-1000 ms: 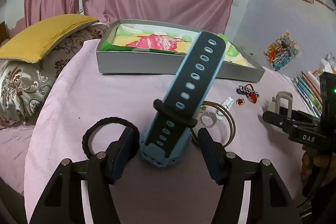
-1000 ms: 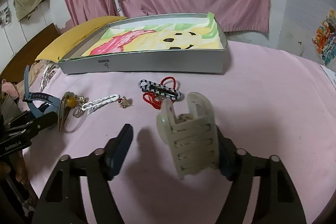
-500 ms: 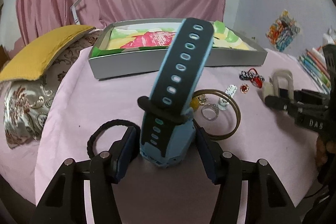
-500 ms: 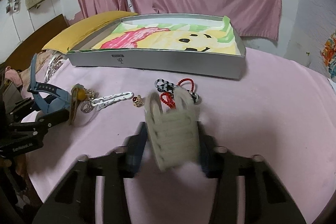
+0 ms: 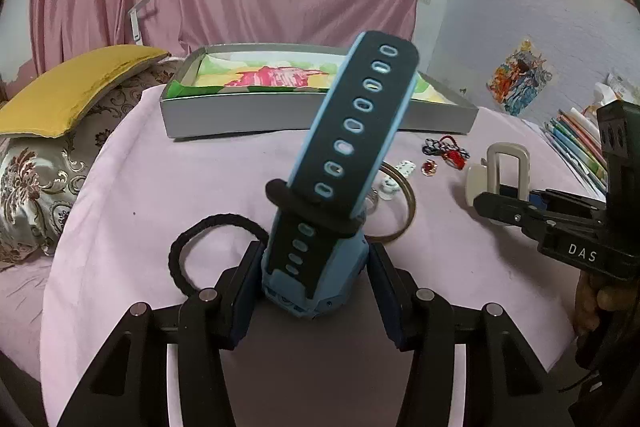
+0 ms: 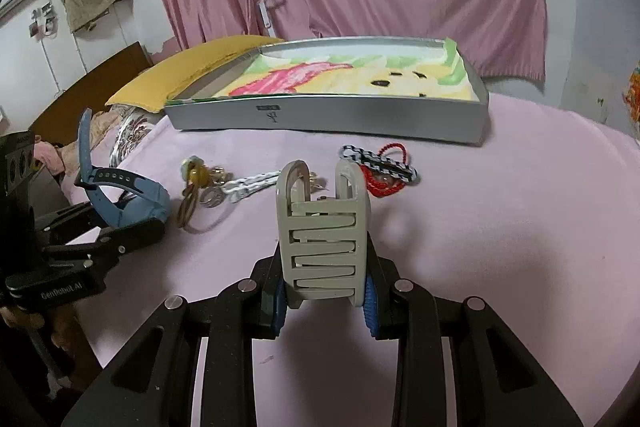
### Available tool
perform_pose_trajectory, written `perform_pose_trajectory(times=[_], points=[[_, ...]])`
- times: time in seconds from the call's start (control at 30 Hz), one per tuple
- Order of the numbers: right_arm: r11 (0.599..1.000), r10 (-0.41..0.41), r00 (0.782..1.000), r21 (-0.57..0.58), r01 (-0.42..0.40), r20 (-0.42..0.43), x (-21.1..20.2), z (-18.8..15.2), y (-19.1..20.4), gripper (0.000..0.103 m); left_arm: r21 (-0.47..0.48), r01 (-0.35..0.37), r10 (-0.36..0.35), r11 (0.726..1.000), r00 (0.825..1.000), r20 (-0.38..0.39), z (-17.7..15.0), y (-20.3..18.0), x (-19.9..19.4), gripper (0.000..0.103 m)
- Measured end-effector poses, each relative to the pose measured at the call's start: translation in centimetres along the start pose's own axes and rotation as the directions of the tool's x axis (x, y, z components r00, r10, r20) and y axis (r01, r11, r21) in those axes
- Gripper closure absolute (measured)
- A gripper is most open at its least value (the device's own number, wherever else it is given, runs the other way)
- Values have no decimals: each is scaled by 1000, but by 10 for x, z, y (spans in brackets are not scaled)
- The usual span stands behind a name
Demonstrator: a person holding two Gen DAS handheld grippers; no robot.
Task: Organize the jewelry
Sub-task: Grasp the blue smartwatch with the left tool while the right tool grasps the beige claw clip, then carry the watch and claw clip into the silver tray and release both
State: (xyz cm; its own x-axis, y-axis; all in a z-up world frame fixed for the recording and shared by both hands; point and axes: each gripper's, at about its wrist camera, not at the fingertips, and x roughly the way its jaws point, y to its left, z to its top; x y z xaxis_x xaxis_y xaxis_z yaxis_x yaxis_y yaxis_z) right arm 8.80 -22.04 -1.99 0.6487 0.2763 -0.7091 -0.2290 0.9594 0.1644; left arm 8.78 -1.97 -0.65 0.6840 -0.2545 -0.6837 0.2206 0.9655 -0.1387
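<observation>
Your left gripper (image 5: 314, 291) clamps the blue smartwatch (image 5: 320, 255), its strap pointing up and forward toward the tray (image 5: 280, 119) straight ahead. Your right gripper (image 6: 325, 301) pinches the beige hair claw (image 6: 322, 227), with the tray beyond it.

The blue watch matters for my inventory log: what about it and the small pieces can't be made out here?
- Blue watch: left wrist view shows only the strap's back; its face is turned away.
- Ring: left wrist view, mostly hidden behind the strap.
- Gold cluster: right wrist view, pieces too small and overlapping to separate.
- Beige hair claw: blocks small items behind it.
</observation>
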Motion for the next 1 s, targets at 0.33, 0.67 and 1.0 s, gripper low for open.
perform_pose_trajectory(times=[0.33, 0.67, 1.0], points=[[1000, 30, 984, -6, -30, 177, -31, -1, 15, 76, -31, 95, -86, 995, 974, 210, -6, -10, -33, 54], [995, 22, 879, -92, 24, 476, -76, 58, 27, 76, 5, 35, -33, 999, 881, 471, 58, -11, -64, 54], [995, -29, 807, -55, 77, 590, -62, 116, 21, 76, 0, -53, 43, 999, 807, 589, 116, 4, -29, 53]])
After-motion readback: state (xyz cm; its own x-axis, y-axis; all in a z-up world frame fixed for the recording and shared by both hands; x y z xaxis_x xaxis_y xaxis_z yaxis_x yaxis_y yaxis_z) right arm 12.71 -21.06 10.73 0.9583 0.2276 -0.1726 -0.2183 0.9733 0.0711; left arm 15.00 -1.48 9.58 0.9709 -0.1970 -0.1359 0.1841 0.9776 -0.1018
